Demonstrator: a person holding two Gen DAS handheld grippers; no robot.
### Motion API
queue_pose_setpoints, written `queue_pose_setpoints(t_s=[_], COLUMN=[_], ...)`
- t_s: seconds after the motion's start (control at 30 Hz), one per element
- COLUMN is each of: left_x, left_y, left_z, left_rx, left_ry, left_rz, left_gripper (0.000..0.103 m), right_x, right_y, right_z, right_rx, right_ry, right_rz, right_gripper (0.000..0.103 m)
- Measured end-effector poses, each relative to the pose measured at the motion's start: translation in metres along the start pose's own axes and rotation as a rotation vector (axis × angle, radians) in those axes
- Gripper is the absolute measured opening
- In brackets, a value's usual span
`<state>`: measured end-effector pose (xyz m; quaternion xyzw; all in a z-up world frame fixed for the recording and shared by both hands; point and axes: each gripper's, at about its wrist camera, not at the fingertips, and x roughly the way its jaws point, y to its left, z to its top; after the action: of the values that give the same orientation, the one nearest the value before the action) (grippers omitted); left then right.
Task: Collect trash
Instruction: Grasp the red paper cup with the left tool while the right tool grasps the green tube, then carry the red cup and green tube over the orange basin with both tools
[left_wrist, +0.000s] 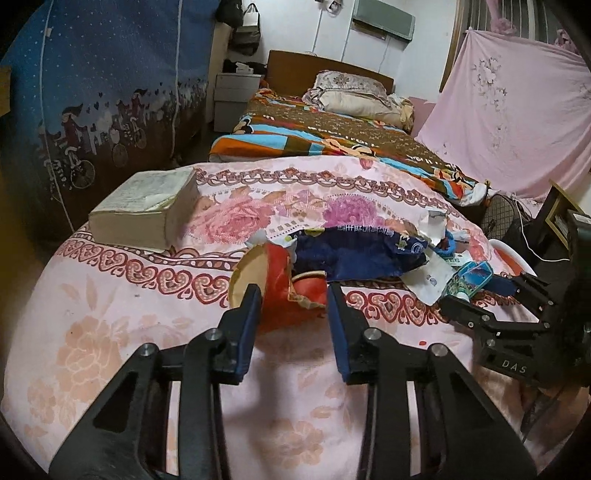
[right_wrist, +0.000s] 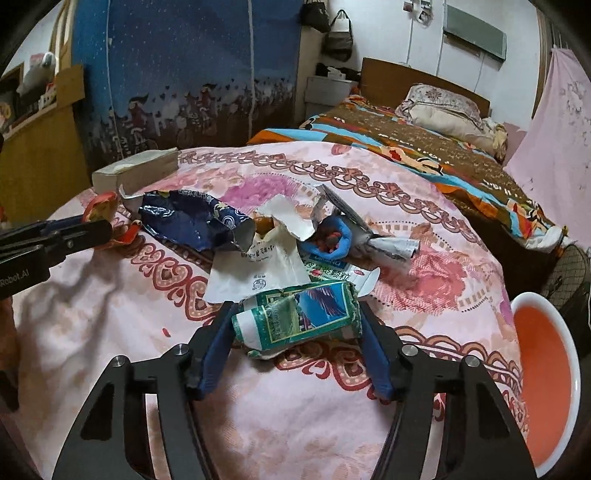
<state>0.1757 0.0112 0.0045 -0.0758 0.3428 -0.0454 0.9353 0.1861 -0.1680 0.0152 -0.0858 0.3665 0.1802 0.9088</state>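
Trash is lying in a loose heap on the pink floral cloth (right_wrist: 303, 413) covering the table. I am working both claws into it at once. My left gripper (left_wrist: 291, 295) is sitting around the crushed red paper cup (left_wrist: 275, 291), one pad at the cup's pale rim and the other against its crumpled far side; the jaws look clamped on it, with the cup pinched out of shape between them. My right gripper (right_wrist: 295, 325) is straddling the torn green-and-blue carton (right_wrist: 299, 317), both blue fingers (right_wrist: 218, 354) pressing against its ends, so I am reading it as gripped.

Behind those two pieces, the dark blue foil bag (right_wrist: 188, 221), a white paper bag (right_wrist: 258, 273) and a blue lump of clay (right_wrist: 332, 243) are lying touching one another. A thick book (left_wrist: 147, 210) is resting at the cloth's far left corner. A red-and-white basin (right_wrist: 546, 376) is standing just beside the table on my right.
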Motion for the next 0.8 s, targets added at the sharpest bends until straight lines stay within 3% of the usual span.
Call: queue_pose_setpoints(t_s=[0.4,0.5,0.8], left_x=[-0.029,-0.034,-0.044], left_y=[-0.024,-0.032,-0.064], left_z=[-0.006,-0.005,0.009], left_rx=[0.08,0.095,0.135], left_ry=[-0.116,-0.136,-0.245], left_rz=[0.001,-0.019,-0.135], left_gripper=[0.02,0.02,0.02], right_x=[-0.014,-0.02,-0.067], right_y=[-0.006,-0.009,-0.042], right_z=[-0.003,-0.004,-0.013], right_rx=[0.045,0.06,0.217], right_ry=[-0.065,-0.092,-0.361], right_rz=[0.036,0.049,0.093], right_gripper=[0.038,0.038,0.038])
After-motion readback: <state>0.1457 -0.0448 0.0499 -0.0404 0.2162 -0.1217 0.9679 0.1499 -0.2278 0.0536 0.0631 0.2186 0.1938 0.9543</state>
